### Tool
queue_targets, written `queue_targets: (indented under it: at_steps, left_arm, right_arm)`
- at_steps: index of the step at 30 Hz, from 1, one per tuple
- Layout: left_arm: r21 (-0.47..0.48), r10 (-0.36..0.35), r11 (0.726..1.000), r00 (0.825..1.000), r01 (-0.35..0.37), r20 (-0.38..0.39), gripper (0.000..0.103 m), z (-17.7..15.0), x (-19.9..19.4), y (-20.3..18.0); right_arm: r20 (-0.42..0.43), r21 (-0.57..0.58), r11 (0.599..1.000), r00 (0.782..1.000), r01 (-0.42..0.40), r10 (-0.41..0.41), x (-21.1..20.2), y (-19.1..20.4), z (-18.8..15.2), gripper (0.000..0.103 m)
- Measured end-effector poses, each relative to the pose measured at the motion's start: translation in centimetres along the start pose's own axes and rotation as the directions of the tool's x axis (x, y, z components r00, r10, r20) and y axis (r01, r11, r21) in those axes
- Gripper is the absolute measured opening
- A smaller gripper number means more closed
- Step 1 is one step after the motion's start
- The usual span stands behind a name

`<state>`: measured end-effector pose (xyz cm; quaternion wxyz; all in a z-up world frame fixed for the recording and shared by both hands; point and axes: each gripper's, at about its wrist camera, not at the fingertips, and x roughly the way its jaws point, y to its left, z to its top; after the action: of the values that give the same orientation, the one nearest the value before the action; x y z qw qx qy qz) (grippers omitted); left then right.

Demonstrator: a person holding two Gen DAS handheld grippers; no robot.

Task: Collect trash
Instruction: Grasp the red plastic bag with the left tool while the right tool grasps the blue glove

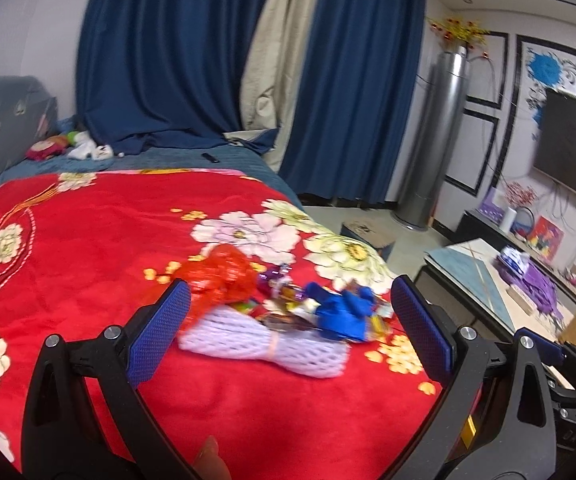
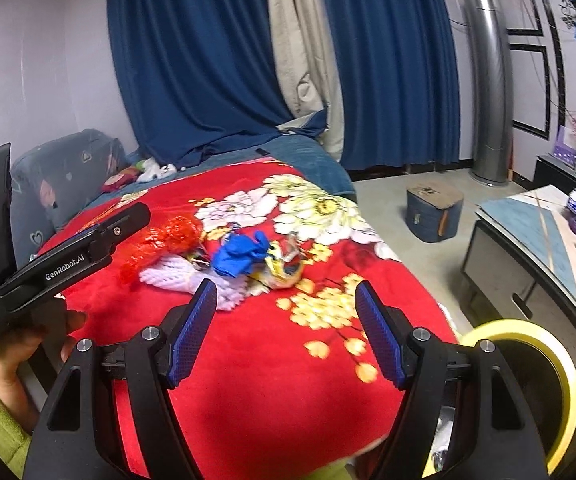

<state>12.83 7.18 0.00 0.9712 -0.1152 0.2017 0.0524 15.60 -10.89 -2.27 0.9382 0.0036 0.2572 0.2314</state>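
A heap of trash lies on the red flowered blanket point(image 1: 67, 264): a red plastic bag point(image 1: 219, 276), a white foam net sleeve point(image 1: 263, 340), a crumpled blue glove point(image 1: 344, 312) and several bright wrappers point(image 1: 288, 292). My left gripper point(image 1: 292, 330) stands open just short of the heap, nothing pressed between its blue pads. The right wrist view shows the same heap: the red bag point(image 2: 167, 240), foam net point(image 2: 191, 280), blue glove point(image 2: 243, 256) and a yellow wrapper point(image 2: 283, 272). My right gripper point(image 2: 288, 332) is open and empty, nearer than the heap.
A bin with a yellow rim point(image 2: 528, 380) stands at the bed's right edge. Beyond are a low table point(image 2: 536, 240), a round blue stool point(image 2: 434, 212) and blue curtains point(image 2: 207, 60). A hand point(image 2: 19, 360) holds the left gripper's body point(image 2: 59, 268).
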Motion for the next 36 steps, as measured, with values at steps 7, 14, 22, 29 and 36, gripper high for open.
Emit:
queue_targets:
  at_steps: [7,14,22,29,36]
  left_arm:
    - [-0.036,0.04,0.999,0.999,-0.041,-0.013,0.092,0.3,0.5,2.5]
    - [-0.068,0.069,0.995,0.996,-0.072,-0.047,0.092,0.1,1.8,5.0]
    - [-0.159,0.063,0.984,0.992,-0.08,-0.107,0.092,-0.2,3.6,8.4]
    - [-0.198,0.027,0.979,0.988,-0.057,-0.154,0.092,-0.8,5.1,9.6]
    - [-0.226,-0.005,0.974,0.983,-0.037,-0.181,0.091,-1.0,6.3,10.0]
  right_arm:
    - [-0.015,-0.028,0.999,0.999,-0.032,0.032,2.7,1.9,1.2,0.069]
    - [-0.037,-0.062,0.997,0.998,-0.051,0.049,5.5,3.6,2.1,0.069]
    - [-0.068,-0.107,0.993,0.997,-0.047,0.04,8.5,4.9,2.9,0.069]
    - [-0.116,-0.142,0.989,0.993,-0.035,0.019,11.8,5.5,3.4,0.06]
    - [-0.184,-0.123,0.989,0.981,-0.087,0.064,14.0,5.7,2.9,0.024]
